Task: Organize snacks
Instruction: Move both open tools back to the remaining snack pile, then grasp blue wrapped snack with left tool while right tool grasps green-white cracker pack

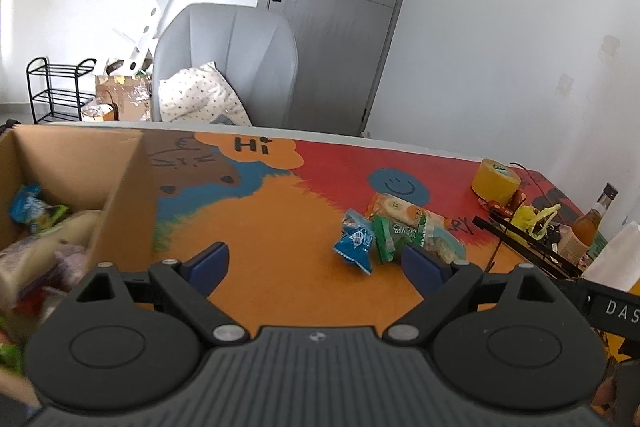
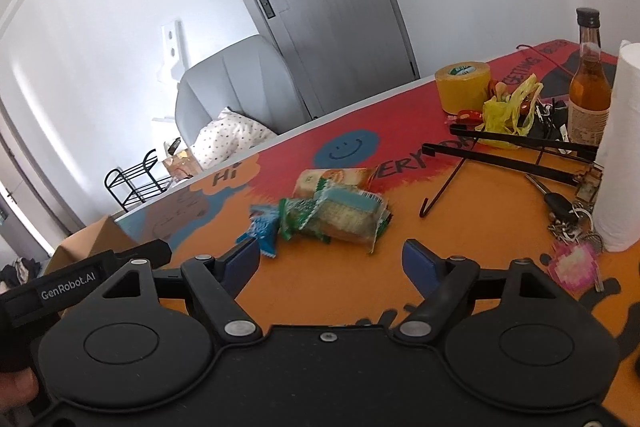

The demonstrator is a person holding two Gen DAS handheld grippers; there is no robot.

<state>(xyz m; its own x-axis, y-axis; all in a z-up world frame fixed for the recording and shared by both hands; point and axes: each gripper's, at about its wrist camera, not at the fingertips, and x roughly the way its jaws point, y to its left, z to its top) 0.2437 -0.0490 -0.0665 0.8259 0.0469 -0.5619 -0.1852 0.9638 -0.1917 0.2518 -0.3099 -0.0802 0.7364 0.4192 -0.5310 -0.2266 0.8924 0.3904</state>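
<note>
A small pile of snacks lies on the colourful table: a blue packet [image 1: 356, 241] [image 2: 262, 225], a green packet [image 1: 384, 237] [image 2: 298, 219], a clear-wrapped cracker pack [image 1: 438, 239] [image 2: 352, 213] and an orange pack [image 1: 400, 207] [image 2: 334, 177] behind. A cardboard box [image 1: 120, 195] [image 2: 90, 237] at the left holds several snacks [image 1: 36, 211]. My left gripper [image 1: 316, 261] is open and empty, just in front of the pile and right of the box. My right gripper [image 2: 332, 261] is open and empty, close in front of the pile.
At the right of the table stand a yellow tape roll [image 1: 496, 181] [image 2: 462, 87], a yellow bag [image 2: 508, 111], black tongs [image 2: 520, 145], a bottle [image 2: 590, 83], a paper towel roll [image 2: 620, 147] and keys [image 2: 568, 215]. A grey chair [image 1: 232, 63] is behind the table.
</note>
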